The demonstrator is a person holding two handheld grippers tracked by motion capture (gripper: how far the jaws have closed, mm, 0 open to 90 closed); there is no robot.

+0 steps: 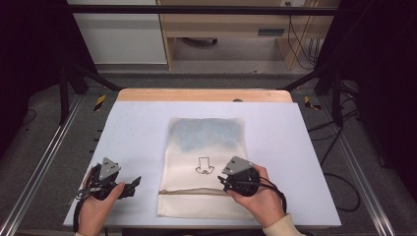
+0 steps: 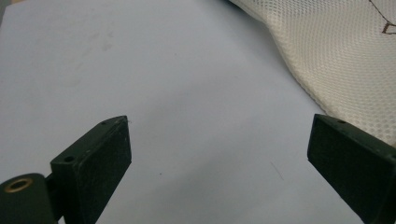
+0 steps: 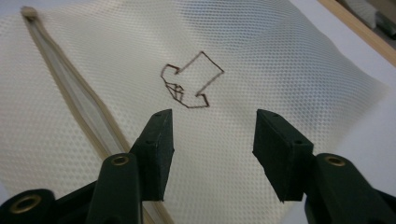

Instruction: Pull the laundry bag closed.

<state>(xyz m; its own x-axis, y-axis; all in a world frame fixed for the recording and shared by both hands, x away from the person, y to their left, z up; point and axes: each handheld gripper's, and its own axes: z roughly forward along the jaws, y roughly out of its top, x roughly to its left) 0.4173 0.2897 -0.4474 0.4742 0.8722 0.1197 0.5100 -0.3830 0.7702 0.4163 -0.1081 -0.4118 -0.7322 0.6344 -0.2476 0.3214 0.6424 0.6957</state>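
Lower centre of the high view: cream mesh zip bag (image 1: 206, 162) flat, zipper unopened; right gripper (image 3: 212, 149) half-spread above, pinching nothing; left gripper (image 2: 219, 154) spread wide beside it.

grey floor (image 1: 44, 147), wooden shelf unit (image 1: 231, 29), black frame (image 1: 196, 10)

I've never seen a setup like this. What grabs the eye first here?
A cream mesh bag lies flat in the middle of the white table, with a small drawn figure on it and a zip running across near the person's edge. The right claw hangs open above the bag, close to the drawing. The left claw is wide open over bare table, just beside the bag's edge.
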